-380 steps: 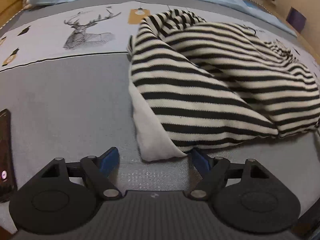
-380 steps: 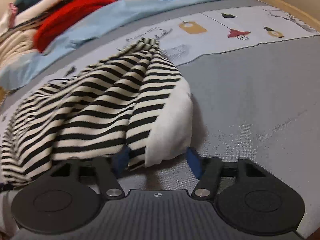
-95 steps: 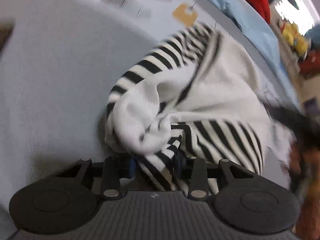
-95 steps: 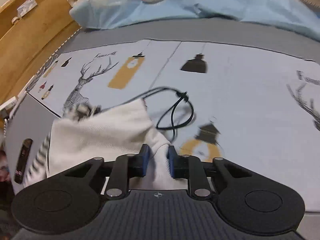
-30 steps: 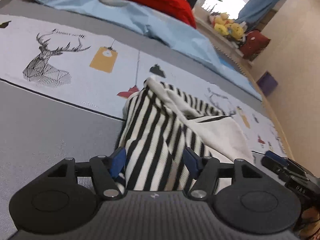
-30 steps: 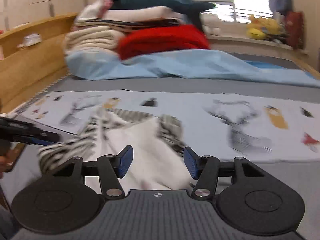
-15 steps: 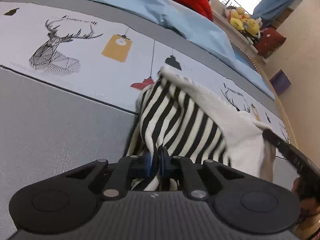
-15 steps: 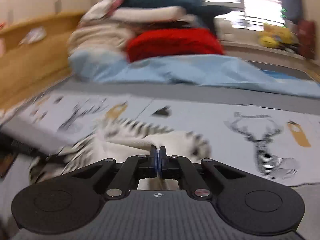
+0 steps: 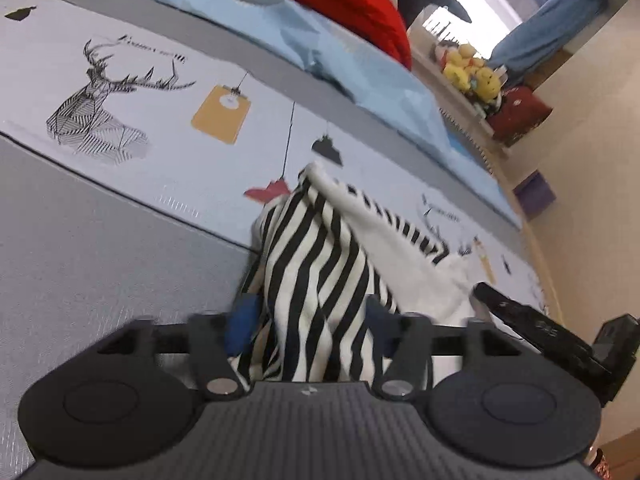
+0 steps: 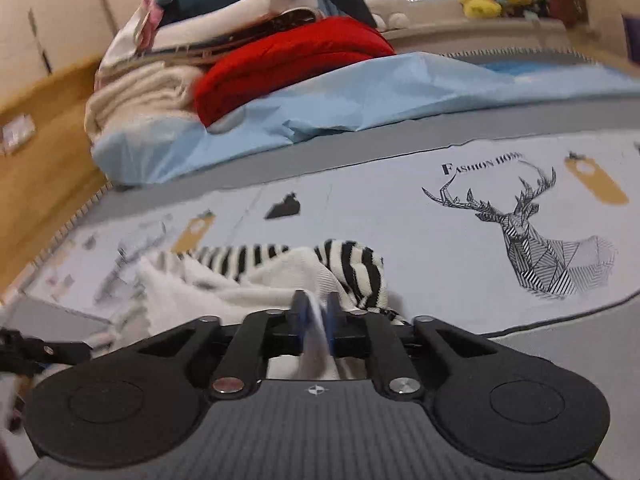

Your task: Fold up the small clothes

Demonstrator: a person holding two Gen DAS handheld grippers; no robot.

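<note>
While the left tool (image 9: 310, 320) is spreading around the striped garment (image 9: 320, 264) bunched on the bed sheet (image 9: 100, 248), the right tool (image 10: 315, 312), opening, is loosely pinching its white edge; releases should let layers settle flat

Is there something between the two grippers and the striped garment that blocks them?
Nothing visible does. The striped garment already lies between the opening jaws of the left gripper, and its white fabric sits between the opening jaws of the right gripper.
</note>
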